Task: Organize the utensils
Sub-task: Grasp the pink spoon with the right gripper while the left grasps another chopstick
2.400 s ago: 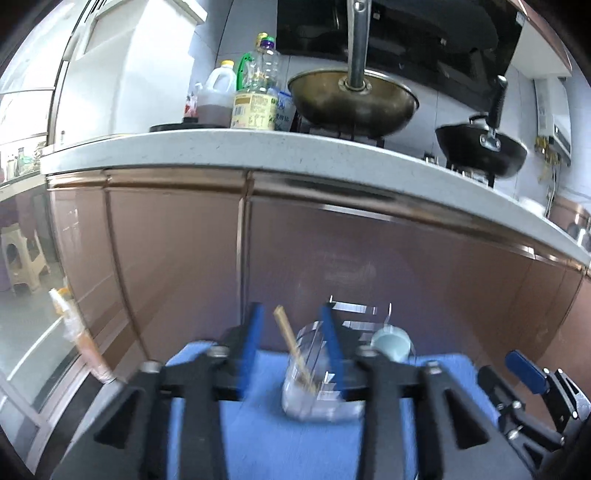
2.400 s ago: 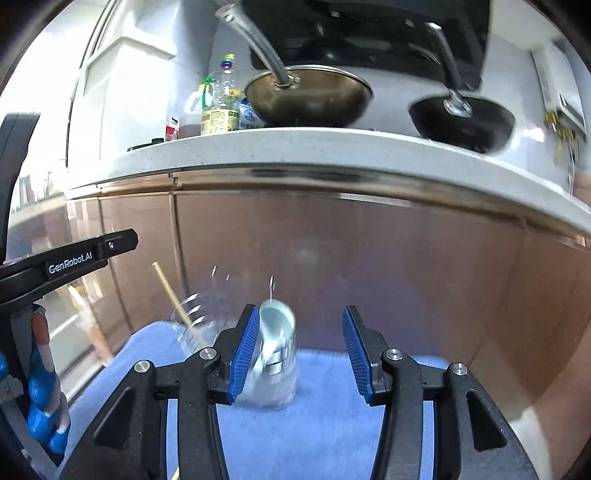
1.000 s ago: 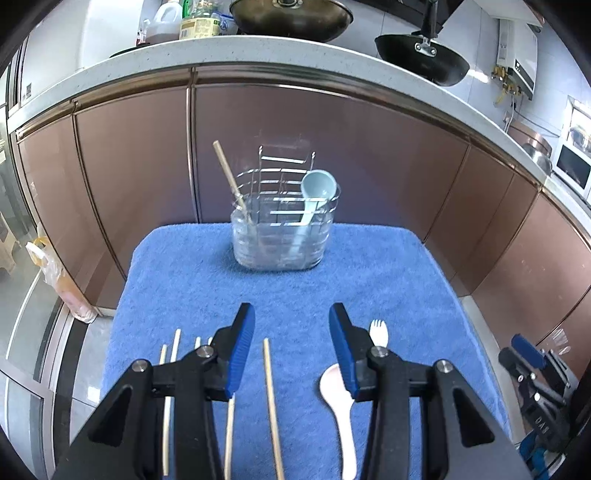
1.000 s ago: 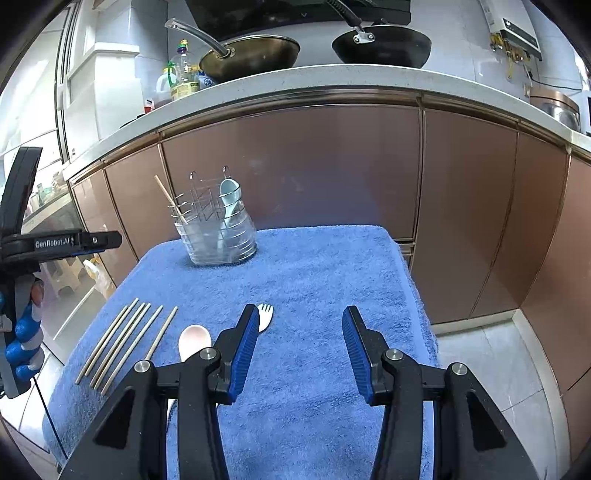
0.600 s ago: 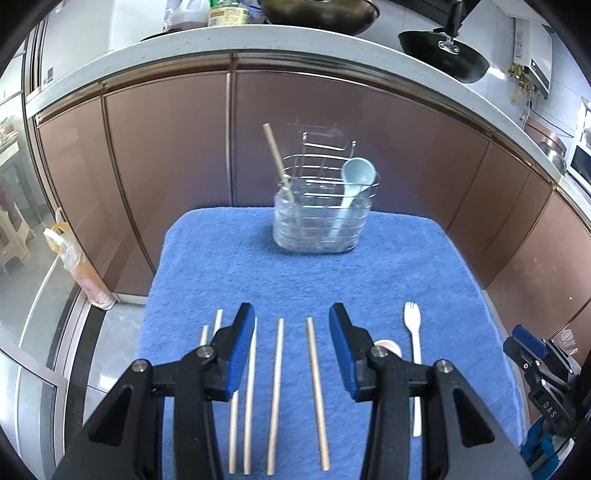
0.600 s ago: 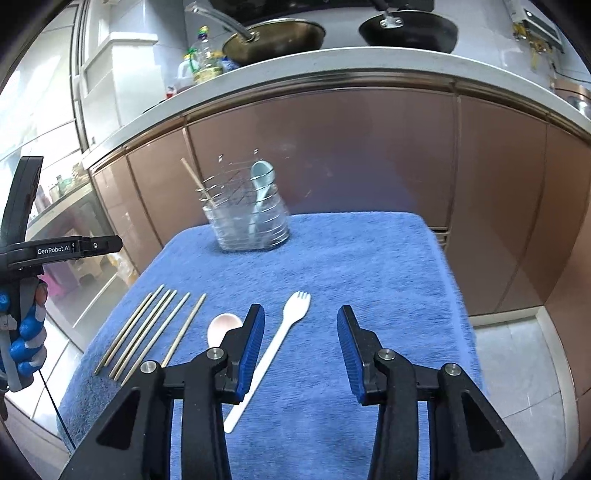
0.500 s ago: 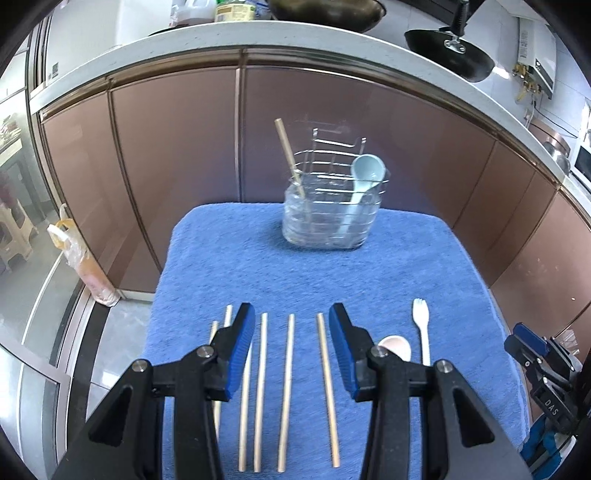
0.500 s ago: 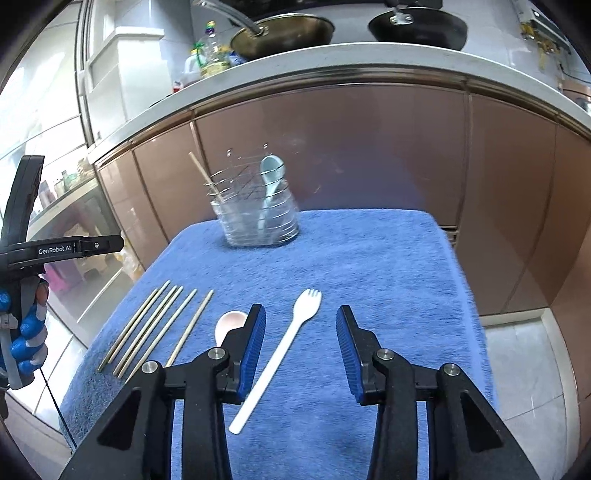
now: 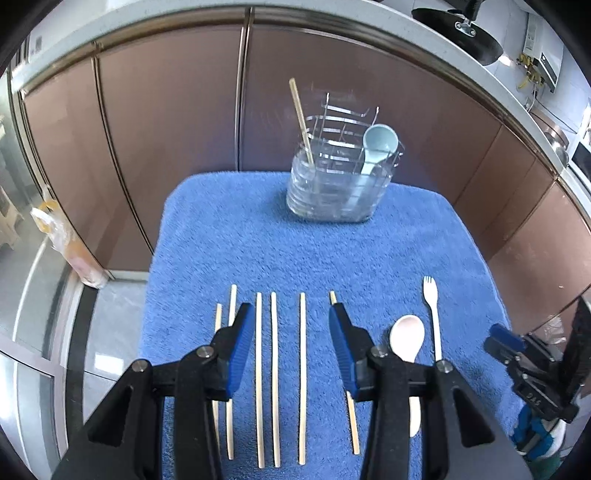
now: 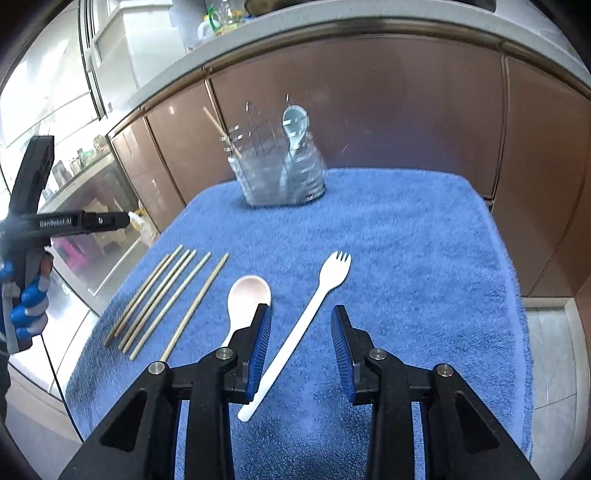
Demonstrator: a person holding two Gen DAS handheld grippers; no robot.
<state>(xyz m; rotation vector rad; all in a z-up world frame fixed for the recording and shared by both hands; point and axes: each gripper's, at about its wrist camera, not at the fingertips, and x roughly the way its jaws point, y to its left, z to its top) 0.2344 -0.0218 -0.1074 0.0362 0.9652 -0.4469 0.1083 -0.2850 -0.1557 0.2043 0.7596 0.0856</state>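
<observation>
Mid-approach for pick-ups: left gripper gaping, empty, above the chopsticks. Right gripper unclamped, just been narrowing astride the white fork. Next: lower, pinch, carry to the holder

Cabinets: glossy copper-brown cabinet doors run along the back, split by thin vertical seams.
Countertop: pale speckled stone countertop caps them, curving across the top of both views.
Cookware: black round-bottomed wok sits on the countertop at the right.
Floor: grey glossy floor tiles at the left, light tiles at the right.
Light: bright daylight through a tall window on the left.
Wall: white wall-mounted water heater at the upper right.
</observation>
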